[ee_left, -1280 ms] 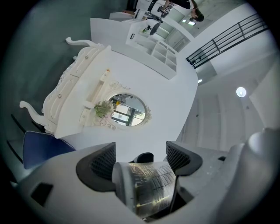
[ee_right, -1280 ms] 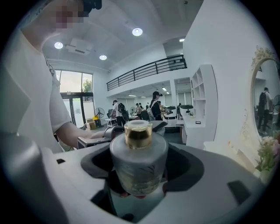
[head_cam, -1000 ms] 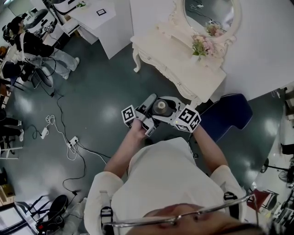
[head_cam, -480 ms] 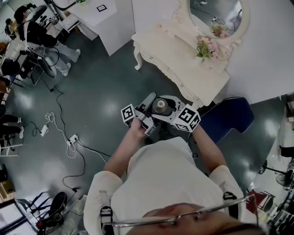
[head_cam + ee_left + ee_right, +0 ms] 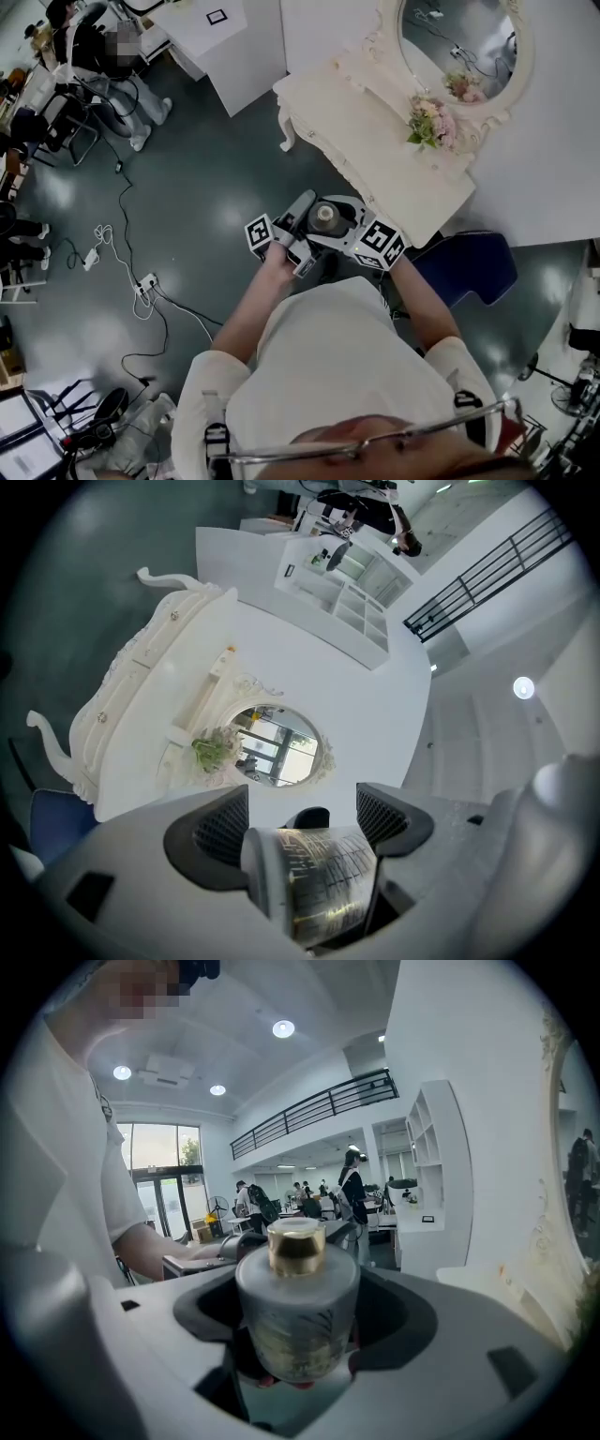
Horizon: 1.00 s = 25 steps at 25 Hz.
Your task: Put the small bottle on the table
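The small bottle (image 5: 325,217), frosted glass with a gold cap, is held in front of the person's chest above the floor. My left gripper (image 5: 302,214) and right gripper (image 5: 345,217) meet at it from either side. In the left gripper view the bottle (image 5: 319,878) lies between the dark ribbed pads (image 5: 217,841), which close against it. In the right gripper view the bottle (image 5: 295,1312) stands upright, cap up, filling the gap between the jaws. The white dressing table (image 5: 375,131) stands ahead; it is also in the left gripper view (image 5: 141,714).
On the table are an oval mirror (image 5: 464,42) and a bunch of flowers (image 5: 433,122). A blue chair (image 5: 469,262) stands at its right end. Cables and a power strip (image 5: 145,291) lie on the floor to the left. Seated people (image 5: 103,56) are at the far left.
The dressing table and mirror have drifted a little to the right in the head view. Both grippers and the bottle keep the same pose in front of the chest.
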Tool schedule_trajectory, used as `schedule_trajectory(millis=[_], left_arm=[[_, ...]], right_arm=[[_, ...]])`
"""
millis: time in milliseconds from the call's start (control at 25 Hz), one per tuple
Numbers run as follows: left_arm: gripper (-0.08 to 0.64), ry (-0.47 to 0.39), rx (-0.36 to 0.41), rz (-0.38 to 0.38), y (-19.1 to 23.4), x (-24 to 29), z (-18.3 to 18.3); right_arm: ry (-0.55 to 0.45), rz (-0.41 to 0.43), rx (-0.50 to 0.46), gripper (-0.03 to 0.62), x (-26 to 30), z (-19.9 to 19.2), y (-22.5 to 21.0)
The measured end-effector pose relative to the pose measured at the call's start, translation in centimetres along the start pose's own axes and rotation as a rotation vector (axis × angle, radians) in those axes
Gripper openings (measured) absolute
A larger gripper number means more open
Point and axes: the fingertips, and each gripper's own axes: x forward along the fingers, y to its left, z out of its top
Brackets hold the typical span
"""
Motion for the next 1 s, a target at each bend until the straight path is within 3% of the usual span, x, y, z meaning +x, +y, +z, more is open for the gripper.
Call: schedule_trajectory(millis=[520, 1000], left_arm=[[0.354, -0.071, 0.031, -0.011, 2.3, 8.2, 2.9], [0.354, -0.065, 0.017, 0.011, 3.7, 12.7, 5.2]], right_arm=[[0.003, 0.072, -0.015, 0.342, -2.5, 0.2, -8.7], [0.02, 0.069, 0.005, 0.342, -2.9, 0.5, -14.0]])
